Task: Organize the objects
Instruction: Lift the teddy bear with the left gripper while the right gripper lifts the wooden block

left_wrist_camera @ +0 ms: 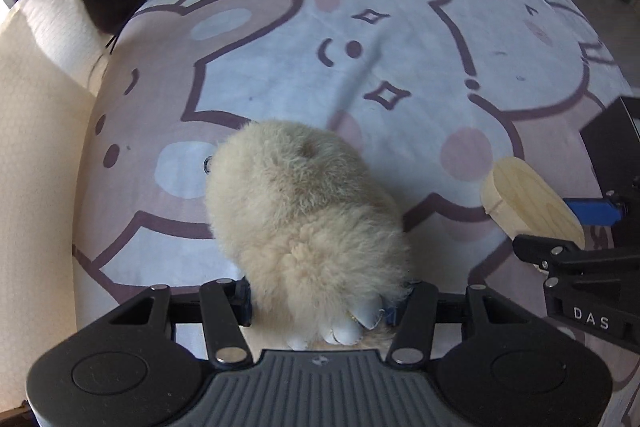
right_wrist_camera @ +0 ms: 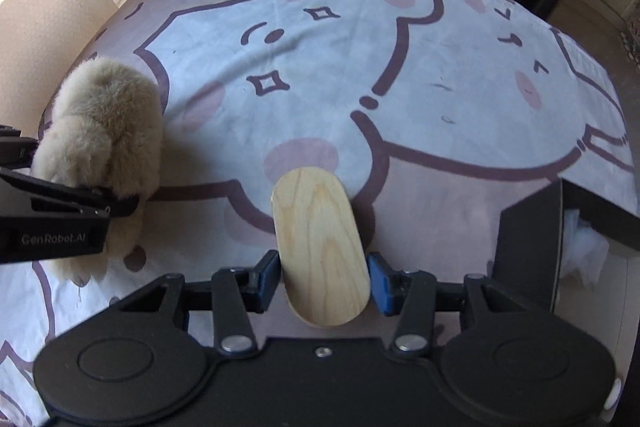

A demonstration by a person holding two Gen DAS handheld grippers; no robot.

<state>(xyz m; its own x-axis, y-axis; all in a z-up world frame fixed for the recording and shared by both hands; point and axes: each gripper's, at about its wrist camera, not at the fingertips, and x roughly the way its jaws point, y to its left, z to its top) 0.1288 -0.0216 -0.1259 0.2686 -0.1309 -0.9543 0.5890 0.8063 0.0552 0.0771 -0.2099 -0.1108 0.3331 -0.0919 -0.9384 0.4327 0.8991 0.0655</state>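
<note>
So a fluffy plush toy (left_wrist_camera: pixel 304 211) is pinched by the left hand-held gripper (left_wrist_camera: pixel 320 301), marked "GenRobot.AI", while an oval wooden lid (right_wrist_camera: pixel 322 251) is clamped by the right hand-held gripper (right_wrist_camera: pixel 324 281), marked "DAS", both over the cartoon-bear cloth (right_wrist_camera: pixel 320 87) on the bench.

- The plush toy (left_wrist_camera: pixel 304 211) hides the left gripper (left_wrist_camera: pixel 324 301) pads; its lower end, with pale bits, is lost behind the gripper body at the bottom.
- The black box (right_wrist_camera: pixel 532 239) runs off the right edge, white stuffing inside only partly seen.
- The wooden oval block (left_wrist_camera: pixel 532 203) is partly covered by the right gripper (right_wrist_camera: pixel 326 281) in the left view.
</note>
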